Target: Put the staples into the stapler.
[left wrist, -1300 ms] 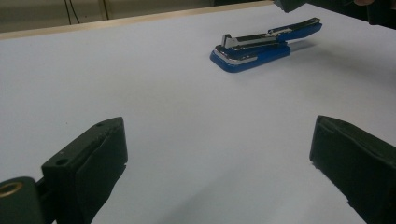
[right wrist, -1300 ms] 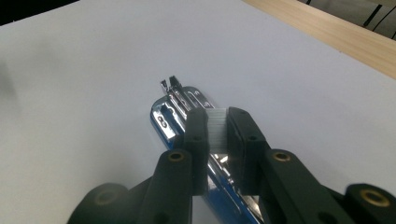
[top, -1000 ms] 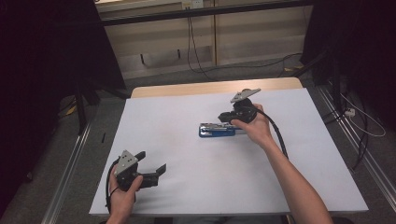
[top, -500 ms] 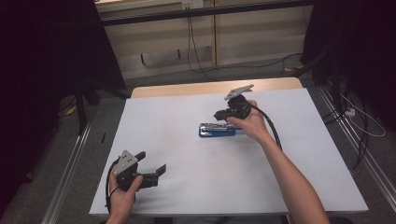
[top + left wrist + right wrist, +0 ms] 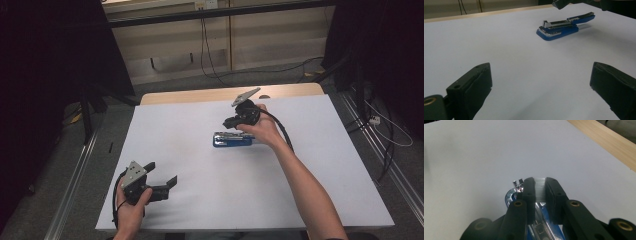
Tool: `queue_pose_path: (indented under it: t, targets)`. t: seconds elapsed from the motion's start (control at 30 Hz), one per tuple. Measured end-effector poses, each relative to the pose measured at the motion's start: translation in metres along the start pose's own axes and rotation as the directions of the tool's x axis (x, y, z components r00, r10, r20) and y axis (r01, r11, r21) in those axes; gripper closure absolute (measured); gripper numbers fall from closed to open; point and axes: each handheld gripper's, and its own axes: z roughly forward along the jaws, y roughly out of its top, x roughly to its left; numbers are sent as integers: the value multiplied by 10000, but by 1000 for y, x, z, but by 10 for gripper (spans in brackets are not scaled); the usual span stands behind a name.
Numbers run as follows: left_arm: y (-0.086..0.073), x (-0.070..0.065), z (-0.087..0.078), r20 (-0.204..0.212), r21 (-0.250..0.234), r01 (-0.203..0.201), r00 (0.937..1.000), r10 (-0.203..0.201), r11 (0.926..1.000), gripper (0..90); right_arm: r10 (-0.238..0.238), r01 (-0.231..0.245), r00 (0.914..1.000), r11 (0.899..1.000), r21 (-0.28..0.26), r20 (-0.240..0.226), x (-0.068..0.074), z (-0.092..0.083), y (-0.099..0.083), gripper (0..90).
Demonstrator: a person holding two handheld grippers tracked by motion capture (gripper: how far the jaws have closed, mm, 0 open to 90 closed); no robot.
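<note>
Right gripper [image 5: 231, 121], just above centre of the high view: closed narrowly on a silvery strip of staples [image 5: 540, 188]. In the right gripper view [image 5: 540, 182], pinches that strip between both black pads, top edge level with the fingertips. Hangs over the near end of the blue stapler [image 5: 510, 195], jaws pointing toward the left of the high view, grey plate tilted up at the top. Held by the right hand [image 5: 262, 131], forearm running down to the lower right corner.

Blue stapler [image 5: 232, 139]: flat on the white table top [image 5: 200, 210], slightly right of centre and above the middle of the high view, directly beneath the right gripper. In the left gripper view [image 5: 559, 28], sits in the upper right, chrome magazine on top of the blue base, a longer blue part reaching back toward the right edge. Whether jaws or strip touch the stapler: cannot tell.

Left gripper [image 5: 161, 173], lower left of the high view: jaws wide apart, nothing between them. Rests low over the white top, gripped by the left hand [image 5: 131, 210] at the bottom edge. In its own view [image 5: 541, 71], shows one pad at lower left and one at lower right, bare white surface between. Well apart from the stapler.

Wooden table edge [image 5: 200, 96]: along the far side of the white top; upper right corner in the right gripper view [image 5: 604, 137].
</note>
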Motion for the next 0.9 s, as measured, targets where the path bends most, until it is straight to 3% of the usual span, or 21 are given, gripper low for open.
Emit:
queue_pose_path:
  t: [0.17,0.4,0.67,0.9]
  targets:
    - [0,0,0,-1,-4,6,10000,-6,10000,43,-487,491,9984,9987,152,-283,1,9,3,792]
    - [0,0,1,4,47,-7,10000,7,10000,43,-744,778,9939,9962,385,-817,1,16,5,792]
    - [0,0,1,10,25,-1,10000,1,10000,43,-1025,1068,9908,9933,446,-886,-4,18,6,792]
    - [0,0,1,29,48,-26,10000,25,10000,43,-1774,1893,9773,9767,1009,-1162,1,25,6,792]
